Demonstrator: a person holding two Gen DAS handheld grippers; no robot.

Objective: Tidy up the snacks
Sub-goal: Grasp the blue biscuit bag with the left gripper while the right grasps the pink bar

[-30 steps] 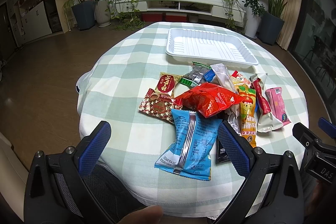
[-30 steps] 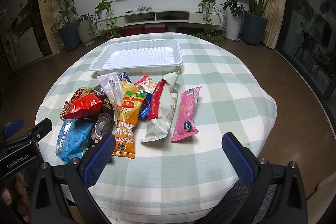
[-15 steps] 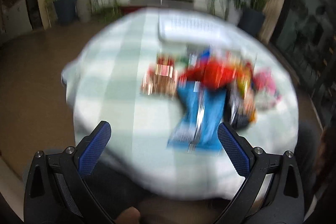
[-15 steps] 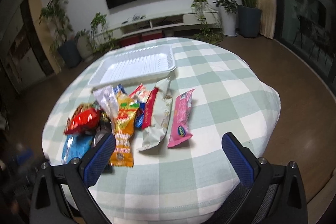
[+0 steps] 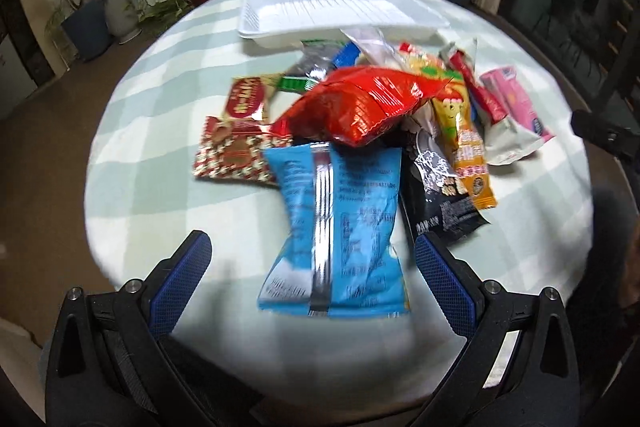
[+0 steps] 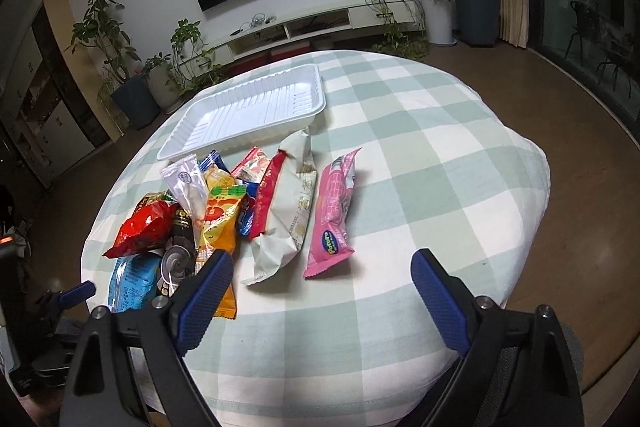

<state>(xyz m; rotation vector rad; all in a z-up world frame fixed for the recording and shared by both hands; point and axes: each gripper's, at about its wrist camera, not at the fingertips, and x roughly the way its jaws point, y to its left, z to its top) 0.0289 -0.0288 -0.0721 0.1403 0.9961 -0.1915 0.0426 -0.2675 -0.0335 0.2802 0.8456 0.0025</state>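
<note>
The left gripper [image 5: 312, 269], black-framed with blue ribbed pads, hangs with its jaws spread wide over the near edge of the round table under its green-and-white checked cloth [image 5: 160, 163]. Between the pads, untouched, lies a crinkly blue foil snack bag [image 5: 336, 227] with a silver seam down its middle. The right gripper [image 6: 320, 287] is spread too, its jaws closing right now, with only bare cloth between them.

Crowding the blue bag's far end is a puffed red foil bag [image 5: 360, 103], which overlaps it. A black packet [image 5: 440, 187] presses against the blue bag toward the table's right edge, partly tucked under an orange-yellow stick pack [image 5: 464, 143]. A red-and-gold patterned packet [image 5: 232, 151] sits half under the blue bag toward the left edge.

Further toward the right edge come a long cream pouch [image 6: 290, 211] with a red strip pack [image 6: 266, 199] lying on it, and a pink wrapped bar [image 6: 334, 211] just beside the pouch, clear of the pile.

At the far edge stands a white ribbed plastic tray [image 6: 280, 99], rectangular and shallow, with snacks crowded against its near wall.

The left view is smeared, so print on the wrappers is unreadable. Several small packets deep in the heap are mostly buried.
</note>
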